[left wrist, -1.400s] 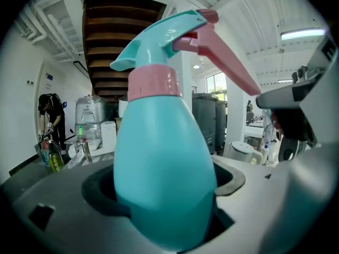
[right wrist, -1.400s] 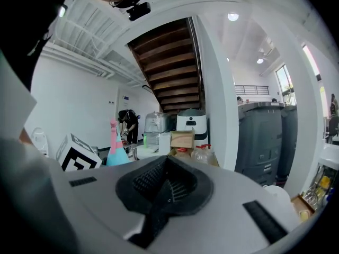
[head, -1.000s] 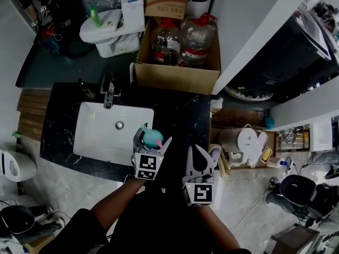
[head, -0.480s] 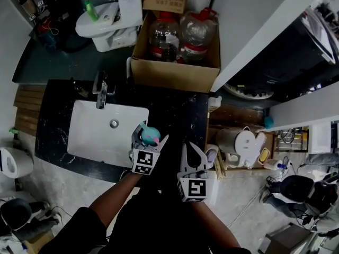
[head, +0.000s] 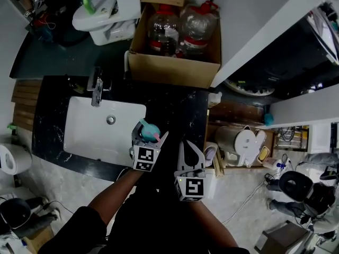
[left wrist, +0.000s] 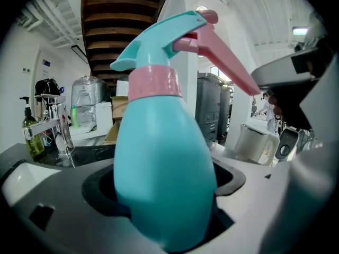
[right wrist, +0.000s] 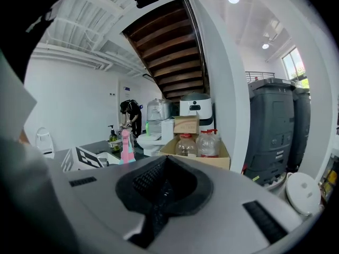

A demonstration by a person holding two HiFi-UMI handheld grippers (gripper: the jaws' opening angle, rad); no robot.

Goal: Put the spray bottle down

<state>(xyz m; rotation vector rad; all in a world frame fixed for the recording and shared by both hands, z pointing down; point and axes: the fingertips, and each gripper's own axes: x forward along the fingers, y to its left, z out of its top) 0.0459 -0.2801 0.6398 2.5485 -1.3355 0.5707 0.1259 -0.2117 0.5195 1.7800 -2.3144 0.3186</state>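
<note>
Right now we hold the spray bottle [left wrist: 161,163] in the left gripper [head: 150,136], whose jaws pinch the teal body low down from both sides. It stands upright, with its pink collar and pink trigger above the grip. From the head view, the bottle sits over the front right corner of the white sink [head: 85,136], at the line where the basin meets the black counter [head: 180,112]. We cannot tell whether its base touches the surface or hangs above it.

Our right gripper [head: 189,148] is to the right of the sink, just beside the left gripper and slightly nearer to us, over the counter's front edge. Its jaws are pressed together, the dark pads meeting with nothing between them.

At the back rim of the sink stands the faucet [head: 96,88]. Beyond the sink, behind the counter, is a cardboard box [head: 169,70] holding two clear jugs [head: 161,33] with red caps. Farther back from the sink and a little left is a white toilet [head: 100,16]. Well right of the sink, past the counter's end and lower down, sits a white kettle [head: 241,141].
</note>
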